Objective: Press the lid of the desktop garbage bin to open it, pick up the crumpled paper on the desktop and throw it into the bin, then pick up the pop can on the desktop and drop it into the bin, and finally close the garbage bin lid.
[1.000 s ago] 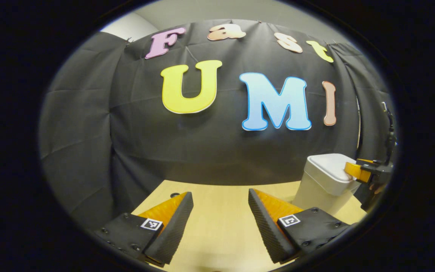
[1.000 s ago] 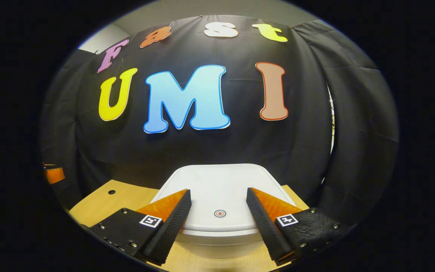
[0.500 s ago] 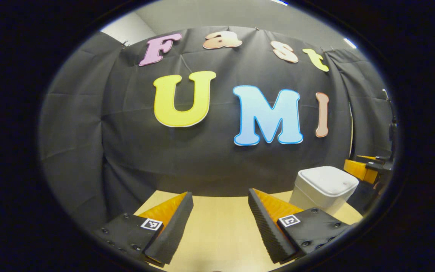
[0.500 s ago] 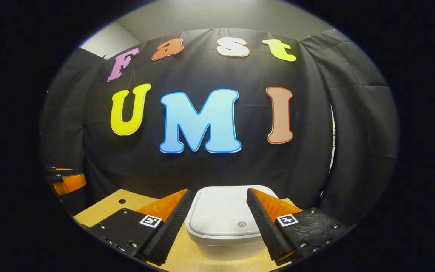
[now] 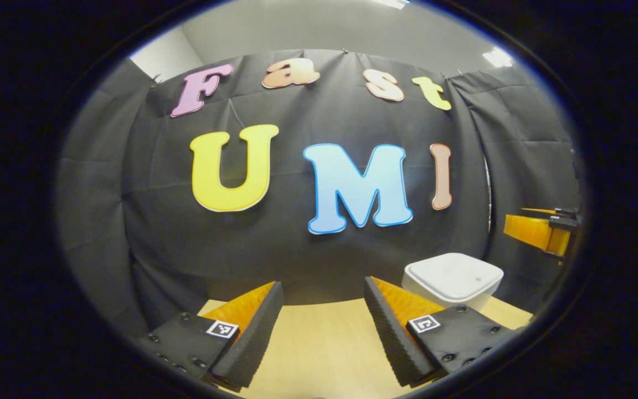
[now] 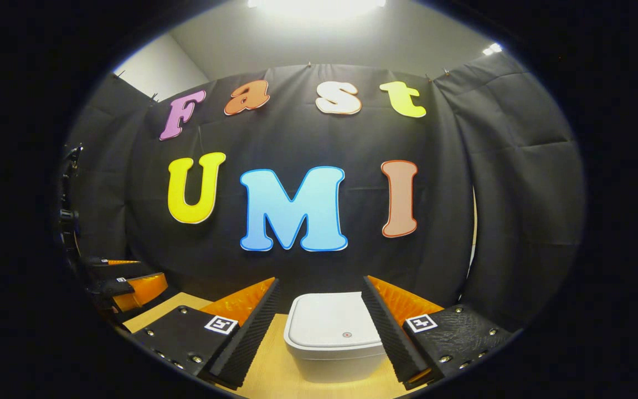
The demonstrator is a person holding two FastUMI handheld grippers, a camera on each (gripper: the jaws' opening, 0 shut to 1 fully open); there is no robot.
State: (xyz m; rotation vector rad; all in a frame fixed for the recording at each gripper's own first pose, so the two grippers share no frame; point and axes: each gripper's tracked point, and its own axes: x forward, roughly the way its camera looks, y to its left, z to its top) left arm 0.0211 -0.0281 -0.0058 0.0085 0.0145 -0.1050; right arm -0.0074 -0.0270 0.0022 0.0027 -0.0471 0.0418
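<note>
Nearest in the right gripper view, the right gripper point(image 6: 320, 321) has its jaws spread wide with nothing between them, ribbed pads facing in. The bin point(image 6: 336, 346) sits just beyond and below them on the desk point(image 6: 269, 377), lid point(image 6: 333, 327) down, so it's sitting shut. Smooth white plastic, boxy with rounded corners, and a small red dot near the lid's front edge that I'd guess is the press spot. In the left gripper view, the left gripper point(image 5: 323, 327) is likewise spread and empty, over bare pale wood, with the bin off to its right. I can't spot any paper or can near the bin. Risk: an off-centre press could just skid the light bin across that slick wood.
</note>
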